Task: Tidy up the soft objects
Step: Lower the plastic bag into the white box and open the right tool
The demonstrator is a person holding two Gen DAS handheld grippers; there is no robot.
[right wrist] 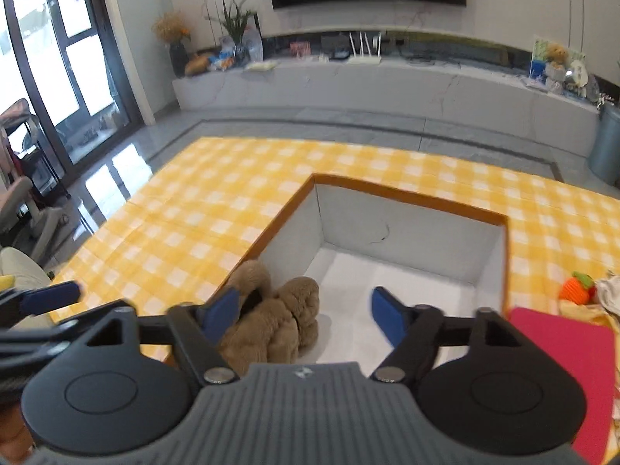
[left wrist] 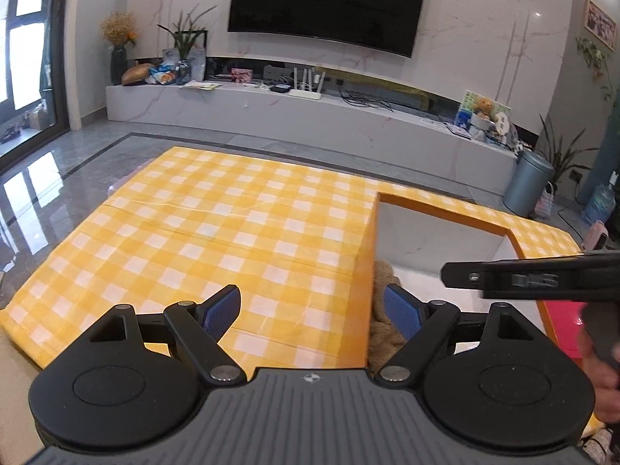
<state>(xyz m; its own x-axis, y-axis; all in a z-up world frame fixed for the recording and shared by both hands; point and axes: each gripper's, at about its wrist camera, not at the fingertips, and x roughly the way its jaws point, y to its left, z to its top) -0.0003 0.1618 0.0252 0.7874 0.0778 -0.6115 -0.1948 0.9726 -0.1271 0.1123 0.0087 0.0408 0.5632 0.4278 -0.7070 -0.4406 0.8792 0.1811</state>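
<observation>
A brown plush toy [right wrist: 271, 317] lies in the near left corner of an open orange-rimmed box [right wrist: 407, 193] with white inner walls. My right gripper [right wrist: 306, 314] is open and empty above the box, its left finger beside the plush. My left gripper [left wrist: 310, 310] is open and empty over the yellow checked cloth [left wrist: 217, 232], just left of the box wall [left wrist: 366, 271]; a bit of the plush [left wrist: 381, 275] shows behind that wall. The right gripper's body [left wrist: 534, 279] crosses the right of the left wrist view. An orange knitted toy [right wrist: 577, 288] lies on the cloth at the right.
A pink flat item [right wrist: 565, 368] lies at the box's near right. A pale crumpled cloth [right wrist: 610, 290] sits beside the orange toy. A TV bench [left wrist: 310, 116] with clutter runs along the far wall. A grey bin [left wrist: 529, 182] stands on the floor at the right.
</observation>
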